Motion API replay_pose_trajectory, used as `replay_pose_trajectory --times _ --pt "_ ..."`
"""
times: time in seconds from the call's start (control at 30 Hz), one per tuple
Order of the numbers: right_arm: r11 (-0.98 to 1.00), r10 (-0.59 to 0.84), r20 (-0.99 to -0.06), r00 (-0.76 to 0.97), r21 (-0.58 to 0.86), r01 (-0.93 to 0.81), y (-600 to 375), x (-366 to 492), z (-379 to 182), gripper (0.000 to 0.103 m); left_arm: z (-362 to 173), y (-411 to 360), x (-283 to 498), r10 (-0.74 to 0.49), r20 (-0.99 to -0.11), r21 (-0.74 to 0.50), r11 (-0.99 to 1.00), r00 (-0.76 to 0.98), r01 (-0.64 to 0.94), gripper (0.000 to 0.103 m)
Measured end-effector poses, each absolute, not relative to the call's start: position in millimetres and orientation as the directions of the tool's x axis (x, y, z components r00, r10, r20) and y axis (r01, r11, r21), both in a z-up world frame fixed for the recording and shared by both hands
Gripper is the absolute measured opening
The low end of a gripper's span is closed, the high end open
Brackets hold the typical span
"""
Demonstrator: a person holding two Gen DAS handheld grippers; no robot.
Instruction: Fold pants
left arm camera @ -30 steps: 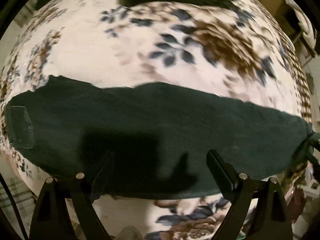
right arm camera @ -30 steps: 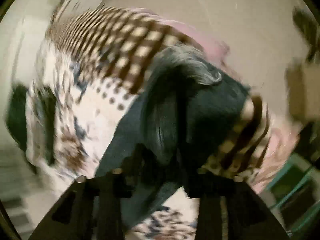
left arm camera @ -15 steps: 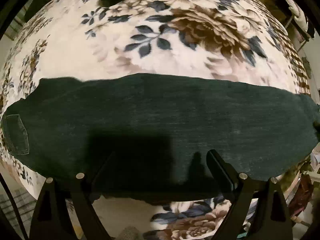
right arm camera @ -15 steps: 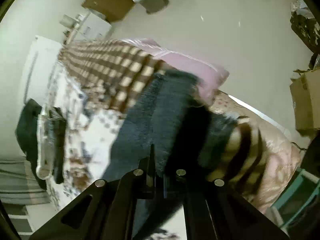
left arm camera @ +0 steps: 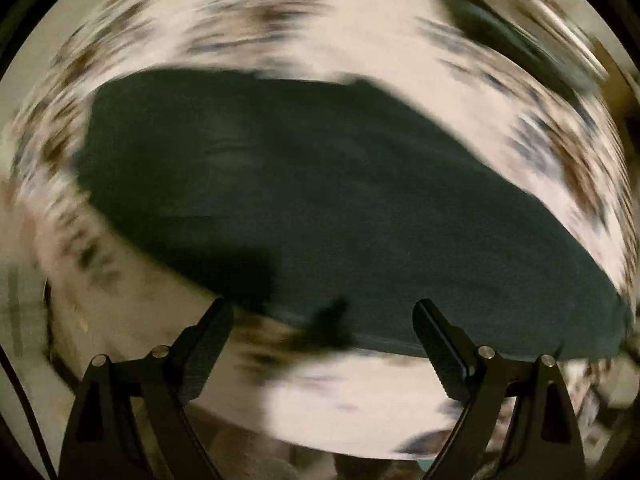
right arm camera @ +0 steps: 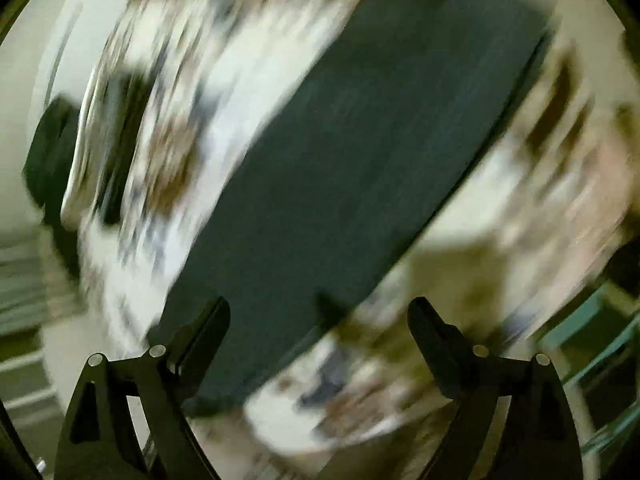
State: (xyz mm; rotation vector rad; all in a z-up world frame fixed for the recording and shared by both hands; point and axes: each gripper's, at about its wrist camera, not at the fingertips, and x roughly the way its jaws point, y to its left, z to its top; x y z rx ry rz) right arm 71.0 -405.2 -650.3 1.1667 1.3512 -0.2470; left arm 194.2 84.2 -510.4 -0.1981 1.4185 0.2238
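The dark green pants (left arm camera: 320, 208) lie flat in a long band on the floral bedspread (left arm camera: 280, 32). They also show in the right wrist view (right arm camera: 352, 168), running diagonally from lower left to upper right. My left gripper (left arm camera: 324, 320) is open and empty, just above the pants' near edge. My right gripper (right arm camera: 320, 316) is open and empty, over the pants' near end. Both views are blurred by motion.
A dark folded garment (left arm camera: 512, 32) lies at the far right of the bed. Another dark shape (right arm camera: 52, 148) sits at the left edge of the bed in the right wrist view. A teal frame (right arm camera: 592, 336) stands at lower right.
My right gripper has opened and let go of the pants' end, which now lies flat on the bed. My left gripper stays open and has swung toward the left.
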Motion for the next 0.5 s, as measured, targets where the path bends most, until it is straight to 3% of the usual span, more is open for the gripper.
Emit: replay_pose_trajectory --times 0.07,0.2,0.43,0.5 --pt "0.448 0.527 -0.809 0.261 0.525 0.723 -350 80 -668 0.085 -515 139 193 0.064 -0.99 0.014 0.933 0.126 -0.361 0.092" --pt "0.365 0.541 -0.786 0.3 0.541 0.758 -295 85 -698 0.06 -538 247 193 0.03 -0.992 -0.039 0.843 0.12 -0.537 0.091" --pt "0.268 0.489 -0.782 0.385 0.555 0.787 -250 95 -732 0.057 -585 335 222 -0.098 -0.978 -0.193 0.759 0.184 -0.622 0.09" --pt "0.282 0.446 -0.808 0.386 0.536 0.796 -243 103 -733 0.034 -595 343 226 -0.124 -0.973 -0.221 0.747 0.195 -0.628 0.087"
